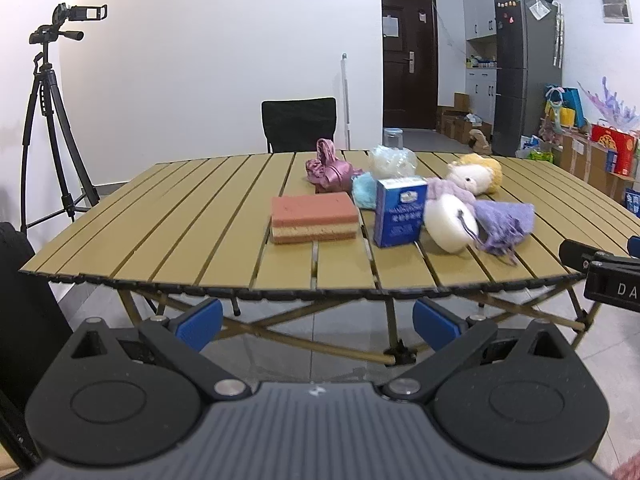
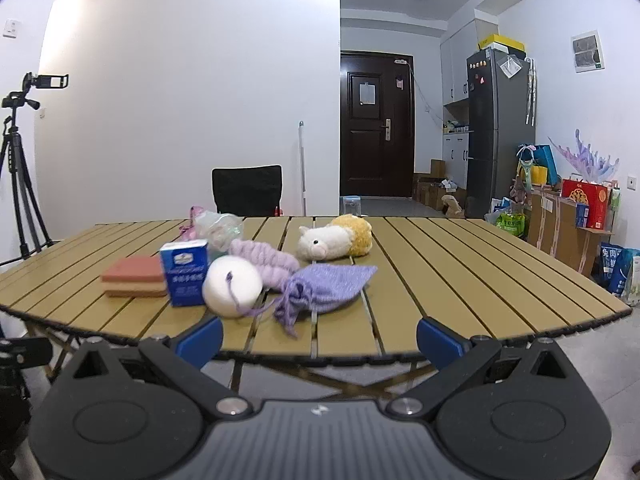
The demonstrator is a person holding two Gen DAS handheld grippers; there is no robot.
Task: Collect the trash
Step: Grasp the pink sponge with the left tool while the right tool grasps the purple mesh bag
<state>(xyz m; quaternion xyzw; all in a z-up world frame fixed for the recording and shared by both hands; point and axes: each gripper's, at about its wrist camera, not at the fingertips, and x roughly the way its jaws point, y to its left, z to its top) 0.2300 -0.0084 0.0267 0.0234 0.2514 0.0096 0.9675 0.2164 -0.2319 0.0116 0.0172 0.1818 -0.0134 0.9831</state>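
two claws hang short of the slatted desk (image 1: 200, 216), both spread wide with nothing between the blue pads.

from the left wrist view, the left claw (image 1: 318, 322) sits below the desk's near edge. on the desk a pink-and-tan sponge (image 1: 315, 219) lies just left of an upright blue box (image 1: 399, 212). behind them are a pink crumpled bag (image 1: 330, 168), a blue fluffy scrap (image 1: 365, 194) and a clear plastic wad (image 1: 392, 161). a white ball (image 1: 448, 224) and a purple knitted pouch (image 1: 506, 222) lie to the right of the box, a plush toy (image 1: 476, 174) beyond.

from the right wrist view, the right claw (image 2: 320, 340) faces the near edge, the purple pouch (image 2: 332, 286) closest to it, the white ball (image 2: 232, 286) touching the blue box (image 2: 186, 272), the sponge (image 2: 134, 276) further left.
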